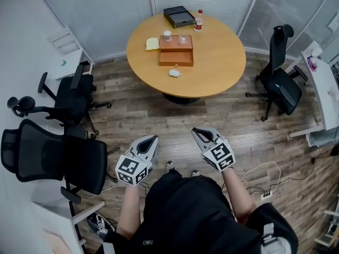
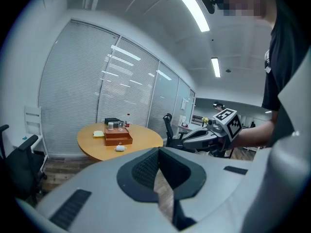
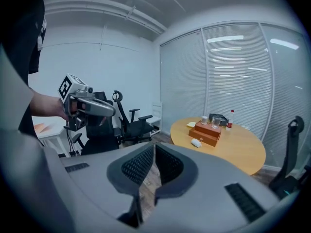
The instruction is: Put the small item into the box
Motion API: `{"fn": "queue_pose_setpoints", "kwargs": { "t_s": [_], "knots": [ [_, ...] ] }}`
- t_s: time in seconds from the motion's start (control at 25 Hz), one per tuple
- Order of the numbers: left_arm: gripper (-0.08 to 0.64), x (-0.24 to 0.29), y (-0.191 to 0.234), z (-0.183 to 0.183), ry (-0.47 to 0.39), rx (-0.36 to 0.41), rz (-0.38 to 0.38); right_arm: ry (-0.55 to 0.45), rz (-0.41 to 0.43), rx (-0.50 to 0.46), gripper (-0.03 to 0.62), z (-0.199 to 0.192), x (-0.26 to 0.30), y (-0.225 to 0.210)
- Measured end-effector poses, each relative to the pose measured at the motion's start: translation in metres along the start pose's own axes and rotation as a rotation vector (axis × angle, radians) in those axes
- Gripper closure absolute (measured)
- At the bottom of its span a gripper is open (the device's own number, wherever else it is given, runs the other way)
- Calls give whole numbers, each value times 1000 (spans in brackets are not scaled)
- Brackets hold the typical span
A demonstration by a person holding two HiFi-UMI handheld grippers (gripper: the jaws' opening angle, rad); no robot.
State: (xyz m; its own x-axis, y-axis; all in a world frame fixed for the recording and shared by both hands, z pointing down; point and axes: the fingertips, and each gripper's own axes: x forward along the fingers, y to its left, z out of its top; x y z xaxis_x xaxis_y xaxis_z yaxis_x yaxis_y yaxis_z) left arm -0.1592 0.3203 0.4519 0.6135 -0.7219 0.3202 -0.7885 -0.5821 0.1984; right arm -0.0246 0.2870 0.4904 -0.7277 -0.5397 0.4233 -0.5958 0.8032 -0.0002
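Wood-plank floor runs between the person and a round table [image 1: 222, 62] at the far side of the room, with black office chairs [image 1: 58, 157] off to either side. On that table sits a brown wooden box [image 1: 176, 57] with a small jar [image 1: 167, 35] and a glass [image 1: 183, 38] on its top. A black box [image 1: 178, 16] and a bottle [image 1: 198, 20] stand behind it, and a yellow pad [image 1: 152, 44] lies to its left.

The small item [image 1: 175, 73], a white lump, lies on the tabletop just in front of the wooden box, on the side facing the person and not touching it. Its longer side seems to run across the person's line of sight, though it is too small to be sure.

From where both tongs point, the item lies straight ahead and well apart, with open floor in between. It sits about midway between the two lines of aim, so neither hand is clearly nearer.

The left gripper [image 1: 153, 138] has its jaws pressed together with nothing between them. The right gripper [image 1: 195, 130] looks the same, pads meeting at the tips and empty. Both are held out in front of the body and tilted slightly down. I judge the approach is not yet done, and either pair would have to spread before taking the item.
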Motion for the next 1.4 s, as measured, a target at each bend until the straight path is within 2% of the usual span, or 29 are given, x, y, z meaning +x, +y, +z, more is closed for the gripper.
{"fn": "queue_pose_setpoints", "kwargs": {
  "t_s": [0.4, 0.64, 0.84, 1.0, 1.16, 1.4],
  "knots": [
    [554, -15, 48, -7, 10, -14, 3, 18, -35, -18, 583, 6, 36, 3],
    [554, 2, 53, -7, 30, -17, -10, 43, -43, 9, 583, -2, 37, -12],
    [554, 25, 51, -1, 31, -17, 8, 4, -37, -3, 583, 2, 40, -37],
    [554, 46, 49, 4, 32, -26, 41, 8, 7, -28, 583, 5, 44, -60],
    [554, 71, 43, 19, 17, -19, 72, -2, 28, -61, 583, 14, 43, -97],
    [554, 106, 38, 29, 10, -37, 125, 4, 53, -50, 583, 8, 39, -148]
  ]
}}
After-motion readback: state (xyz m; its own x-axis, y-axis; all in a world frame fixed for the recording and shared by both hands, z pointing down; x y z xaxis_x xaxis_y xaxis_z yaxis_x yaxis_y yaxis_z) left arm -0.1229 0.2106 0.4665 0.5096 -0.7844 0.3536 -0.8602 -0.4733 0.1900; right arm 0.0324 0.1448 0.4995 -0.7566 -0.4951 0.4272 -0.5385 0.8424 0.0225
